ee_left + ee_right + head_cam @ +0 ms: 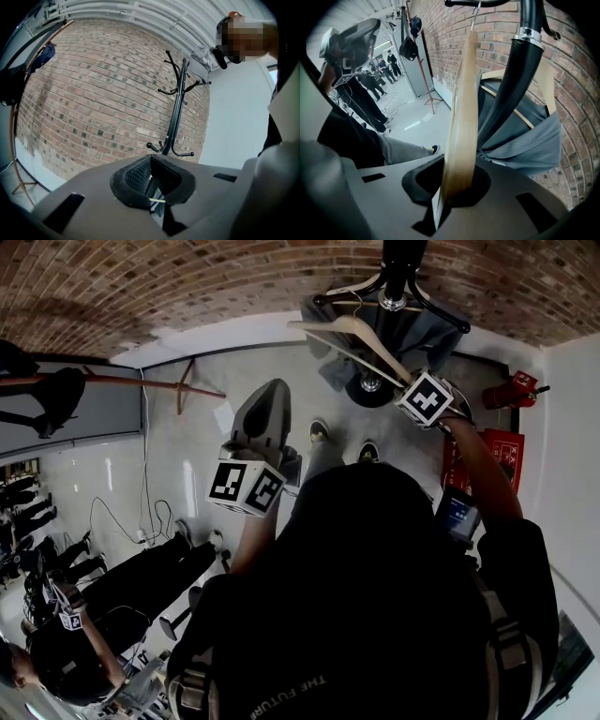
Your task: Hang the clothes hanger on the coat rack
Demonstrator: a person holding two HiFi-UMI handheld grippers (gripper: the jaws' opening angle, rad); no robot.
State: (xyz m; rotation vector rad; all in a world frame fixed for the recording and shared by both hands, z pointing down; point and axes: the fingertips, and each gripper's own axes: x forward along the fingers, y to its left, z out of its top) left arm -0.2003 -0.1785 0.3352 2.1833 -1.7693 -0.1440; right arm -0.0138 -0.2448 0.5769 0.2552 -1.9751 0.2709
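Writing: "THE FUTUR…" in pale letters on the back of the person's dark top (292,697), cut off at the picture's edge; the print on the red wall box (480,454) is too small to read.
Right gripper (457,187): jaws clamped on the lower end of the wooden clothes hanger (461,131).
Clothes hanger: raised at the top of the black coat rack (511,84), its metal hook reaching one of the rack's arms – I cannot tell whether it rests there.
Left gripper (152,180): jaws together, nothing between them, held well apart from the hanger.
Hangers: two. The second hanger (546,82) is on the rack, carrying a grey garment (525,140).
Marker cubes: two, one on each gripper (246,487) (424,397).
Head view only: the red fire extinguisher (514,390) and the rack's round base.
Right gripper view only: the hanger's hook close up – and bystanders (375,79) beyond a copper-coloured stand (423,65).
Left gripper view: a black coat rack against the brick wall (93,93).
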